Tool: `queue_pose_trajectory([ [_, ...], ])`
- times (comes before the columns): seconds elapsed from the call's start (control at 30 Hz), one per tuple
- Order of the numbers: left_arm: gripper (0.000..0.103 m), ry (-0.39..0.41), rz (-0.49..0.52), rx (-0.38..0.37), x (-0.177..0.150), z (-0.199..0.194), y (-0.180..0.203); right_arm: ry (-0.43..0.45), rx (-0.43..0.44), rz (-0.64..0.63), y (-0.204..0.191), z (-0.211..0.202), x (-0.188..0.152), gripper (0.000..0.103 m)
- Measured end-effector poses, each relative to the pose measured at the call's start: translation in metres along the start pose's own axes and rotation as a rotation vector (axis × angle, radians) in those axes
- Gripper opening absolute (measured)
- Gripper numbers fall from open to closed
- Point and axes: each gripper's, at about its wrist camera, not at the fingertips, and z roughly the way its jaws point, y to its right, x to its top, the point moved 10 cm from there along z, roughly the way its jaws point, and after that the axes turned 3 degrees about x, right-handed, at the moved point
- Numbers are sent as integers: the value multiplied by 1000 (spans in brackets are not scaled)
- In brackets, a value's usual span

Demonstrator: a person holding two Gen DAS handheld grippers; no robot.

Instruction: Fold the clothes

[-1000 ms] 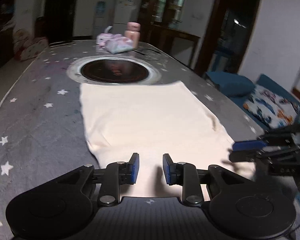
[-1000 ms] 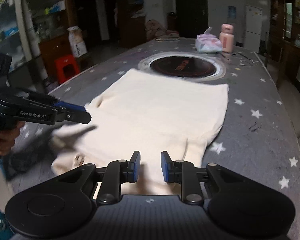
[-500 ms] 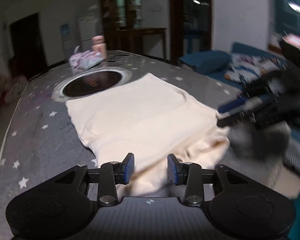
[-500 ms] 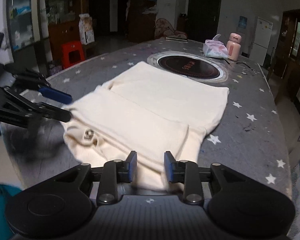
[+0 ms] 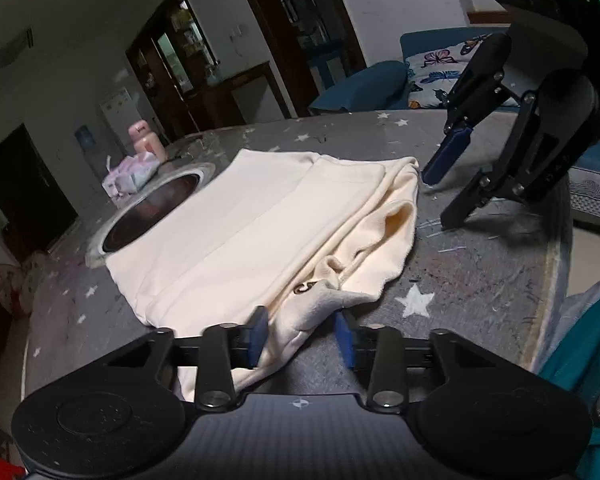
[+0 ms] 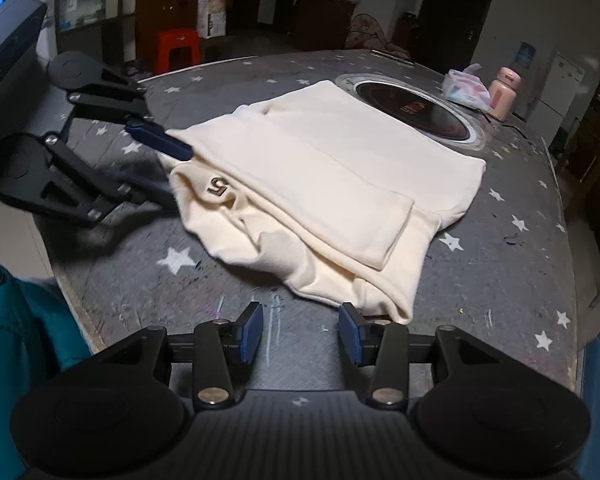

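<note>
Where the cream garment (image 6: 332,184) lies, partly folded, on the grey star-print table (image 6: 500,280), its long axis runs from lower centre of the right wrist view up toward the round inset hob (image 6: 414,110) at upper right. A sleeve panel is laid back across the body; the near end is bunched, with a small "5" patch (image 6: 216,186) showing.

Left gripper (image 5: 302,336): jaws spread, a loose corner of the cloth lying between the blue pads at bottom centre of its own view, not pinched. Right gripper (image 6: 300,328): jaws spread, nothing between them, the garment's near hem just beyond its right pad. By these views the left is the nearer to cloth.

Judgement: a further fold would go along that long axis, away from the near table edge.

Beyond the hob: a tissue pack (image 6: 466,88) and pink bottle (image 6: 502,94). Dim room, red stool (image 6: 178,50) at upper left, blue sofa (image 5: 440,76) in the left wrist view.
</note>
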Motion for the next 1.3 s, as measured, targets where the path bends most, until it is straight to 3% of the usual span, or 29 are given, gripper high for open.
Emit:
queue_pose_trajectory([
  [0.1,12,25,-30,8,6,-1,-6,6,-16,-43,-3,0,1,52],
  [0.3,10,37,-161,-18,23,2,-33,69,-49,-132,-4,-1,16,60],
  [0.53,10,15,-259,-56,35,21,-58,121,-41,-240,-6,19,33,59],
  [0.63,10,-1,-289,-69,34,28,-65,128,-35,-266,-7,27,38,52],
  [0.8,14,-19,-285,-77,26,26,-64,78,28,-152,4,37,39,20],
  [1.0,23,-33,-200,-41,8,14,-54,77,90,-19,20,31,50,15],
  [1.3,27,-41,-78,42,-13,4,-48,90,88,-13,24,29,60,15],
])
